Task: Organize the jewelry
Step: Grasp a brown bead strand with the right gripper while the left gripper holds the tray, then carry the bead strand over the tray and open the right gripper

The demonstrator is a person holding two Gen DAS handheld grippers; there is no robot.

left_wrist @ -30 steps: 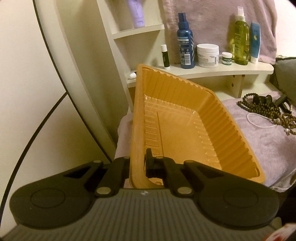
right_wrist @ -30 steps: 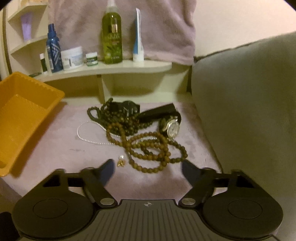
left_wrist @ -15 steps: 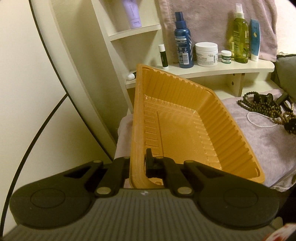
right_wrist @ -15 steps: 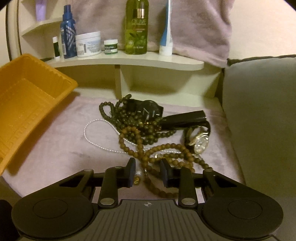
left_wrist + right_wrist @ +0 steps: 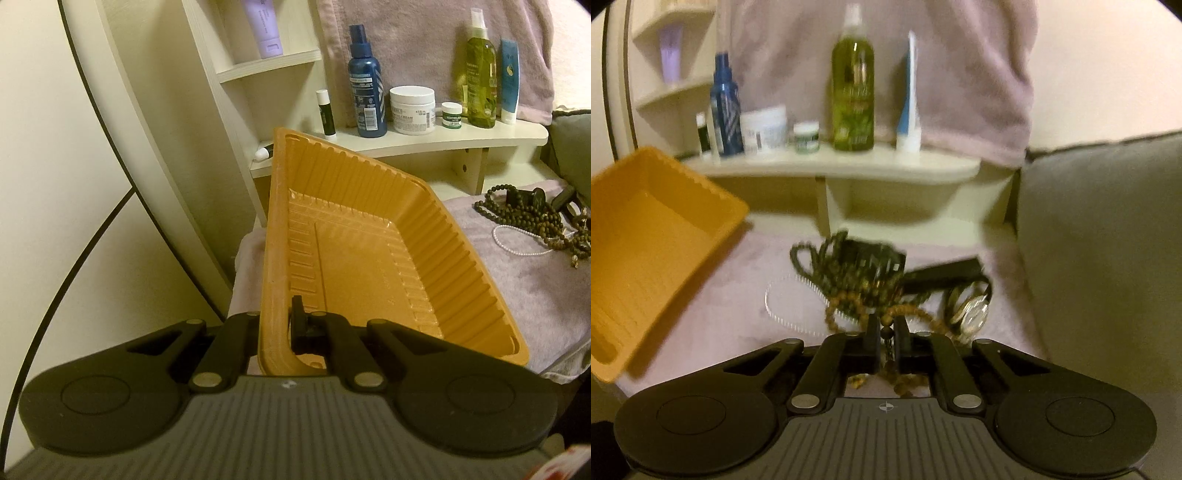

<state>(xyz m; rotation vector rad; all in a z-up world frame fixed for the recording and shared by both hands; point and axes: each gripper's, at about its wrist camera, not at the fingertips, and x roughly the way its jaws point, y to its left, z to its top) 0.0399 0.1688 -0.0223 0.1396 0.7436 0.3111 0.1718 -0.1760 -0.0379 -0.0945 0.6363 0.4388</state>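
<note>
Jewelry sorting had barely begun: the orange tray [image 5: 369, 266], tilted toward the pile with its rim pinched in the clamped left gripper [image 5: 275, 325], held nothing. On the lilac towel [image 5: 738, 295] beside it lay the tangle of dark bead strands [image 5: 849, 266], a white pearl string [image 5: 783, 314] and a wristwatch [image 5: 973, 308], all outside the tray. The right gripper [image 5: 887, 332] had just been closing and now pinched a brown bead necklace [image 5: 916, 314], likely the first piece bound for the tray.
</note>
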